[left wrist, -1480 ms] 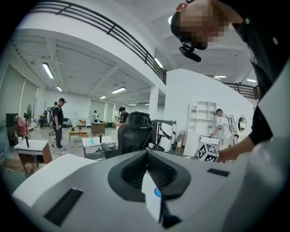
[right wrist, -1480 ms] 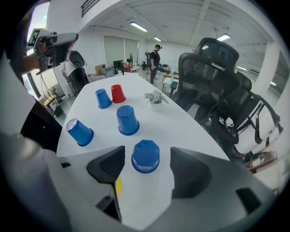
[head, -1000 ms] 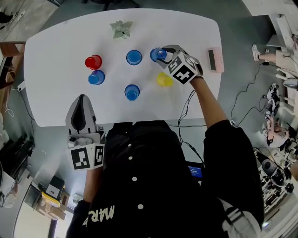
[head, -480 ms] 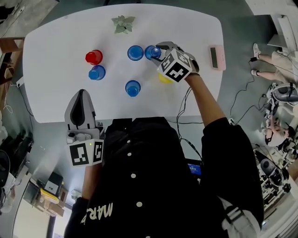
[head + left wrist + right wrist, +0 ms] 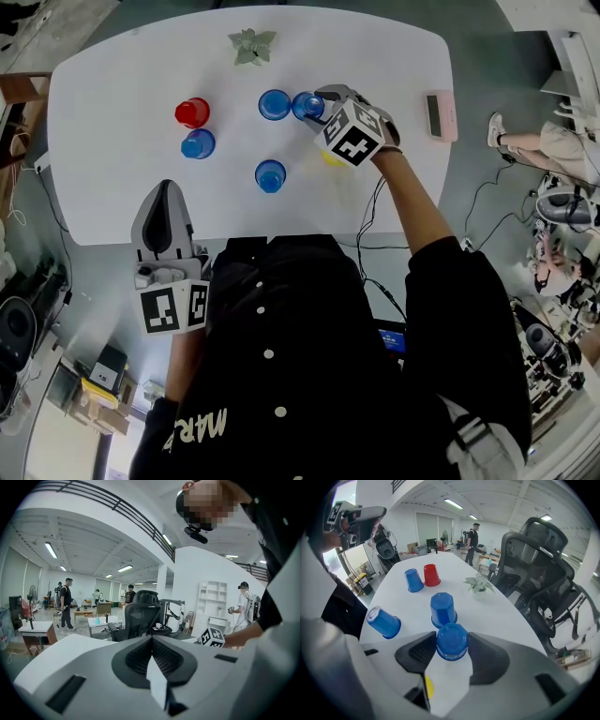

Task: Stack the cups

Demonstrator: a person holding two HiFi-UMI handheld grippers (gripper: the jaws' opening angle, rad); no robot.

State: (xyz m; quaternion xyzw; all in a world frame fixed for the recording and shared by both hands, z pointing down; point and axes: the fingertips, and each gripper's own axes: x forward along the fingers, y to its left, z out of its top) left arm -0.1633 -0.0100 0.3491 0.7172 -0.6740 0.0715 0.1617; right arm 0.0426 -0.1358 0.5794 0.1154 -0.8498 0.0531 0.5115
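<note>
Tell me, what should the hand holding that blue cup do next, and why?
Probably lift the held blue cup slightly, carry it over the neighbouring blue cup, and lower it on. The right gripper has its jaws closed on the upside-down cup, and the neighbouring cup stands upside down right beside it on the table, with nothing on top.

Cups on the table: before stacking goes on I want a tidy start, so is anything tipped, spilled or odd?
Nothing stands out. The red cup and the loose blue cups stand mouth down on the table, nothing spilled. The right gripper grips one blue cup, also mouth down.
</note>
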